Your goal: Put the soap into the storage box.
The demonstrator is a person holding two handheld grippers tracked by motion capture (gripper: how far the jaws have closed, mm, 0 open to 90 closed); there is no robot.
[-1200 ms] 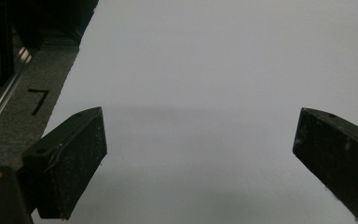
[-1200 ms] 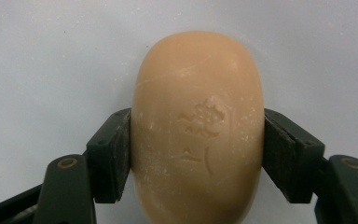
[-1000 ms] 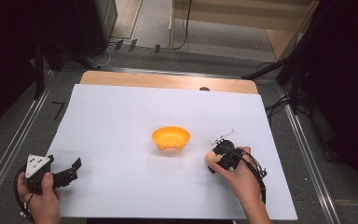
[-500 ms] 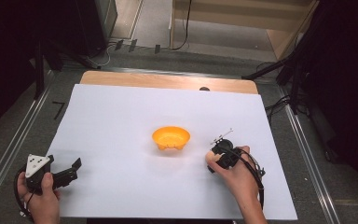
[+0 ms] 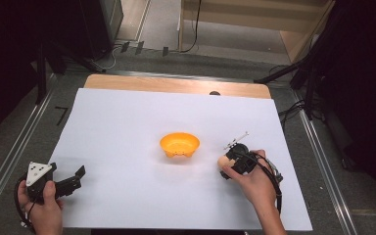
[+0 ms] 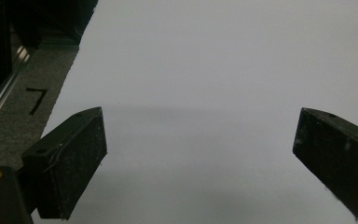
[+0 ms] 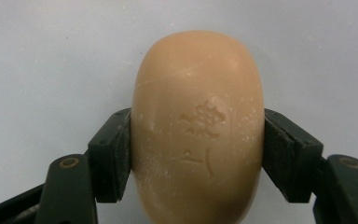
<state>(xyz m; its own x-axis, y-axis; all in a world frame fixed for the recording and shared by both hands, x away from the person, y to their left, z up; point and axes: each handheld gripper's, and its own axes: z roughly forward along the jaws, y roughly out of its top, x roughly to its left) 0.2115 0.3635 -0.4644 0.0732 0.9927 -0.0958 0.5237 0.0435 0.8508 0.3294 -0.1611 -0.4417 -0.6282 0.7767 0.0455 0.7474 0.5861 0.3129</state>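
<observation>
An oval tan bar of soap (image 7: pixel 198 126) with an embossed mark sits between the two black jaws of my right gripper (image 7: pixel 198 158), which press on both of its sides. In the high view the right gripper (image 5: pixel 226 165) is low over the white sheet with the soap (image 5: pixel 222 160) at its tip, just right of an orange bowl (image 5: pixel 179 145) at the sheet's middle. My left gripper (image 5: pixel 76 176) rests at the near left of the sheet, jaws spread wide with nothing between them (image 6: pixel 200 154).
A white sheet (image 5: pixel 127 122) covers most of the table, with a wooden strip (image 5: pixel 176 85) along the far edge. Metal rails (image 5: pixel 10 152) run along both sides. Grey floor with a black mark (image 6: pixel 36 100) lies left of the sheet.
</observation>
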